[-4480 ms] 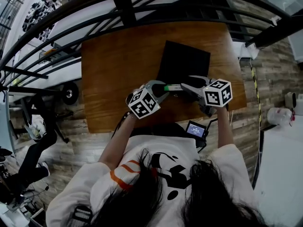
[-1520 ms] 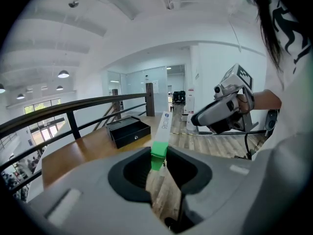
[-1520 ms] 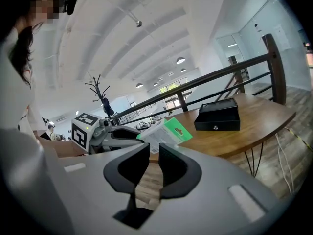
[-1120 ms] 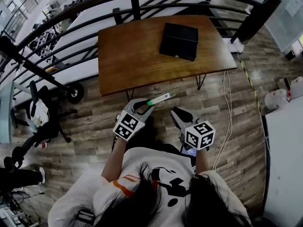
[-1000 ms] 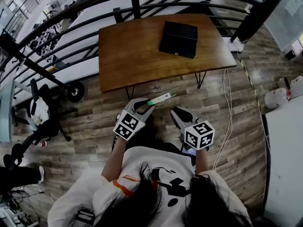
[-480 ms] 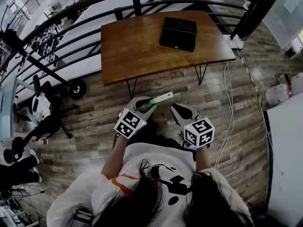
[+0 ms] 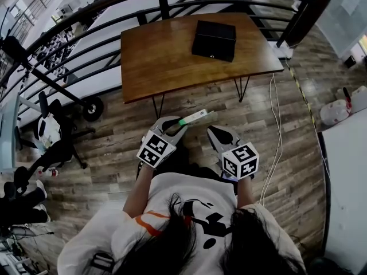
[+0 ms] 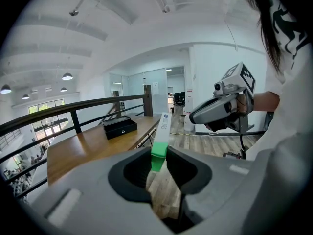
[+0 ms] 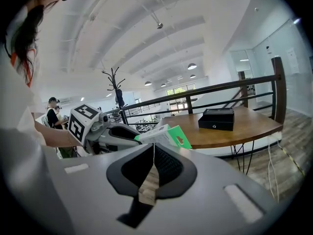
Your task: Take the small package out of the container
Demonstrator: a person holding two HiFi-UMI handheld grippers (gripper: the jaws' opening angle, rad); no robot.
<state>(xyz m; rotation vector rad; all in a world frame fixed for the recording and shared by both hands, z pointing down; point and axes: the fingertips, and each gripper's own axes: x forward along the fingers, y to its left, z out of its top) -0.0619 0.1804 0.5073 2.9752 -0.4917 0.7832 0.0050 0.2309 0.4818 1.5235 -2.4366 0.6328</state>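
Observation:
My left gripper is shut on a slim white package with a green end, held out over the wooden floor well short of the table. In the left gripper view the package stands up between the jaws of my left gripper. My right gripper hangs beside it with jaws shut and nothing between them; its own view shows my right gripper with pads pressed together. The container, a black box with its lid down, sits on the brown table.
A black metal railing runs behind the table. A white cable trails over the floor at the right, near a white bin. A wheeled black chair stands at the left. People stand in the background.
Since 4.5 s ago both grippers have come back from the table, the left one carrying the package; the box lid is down. Over the last second hardly anything moved.

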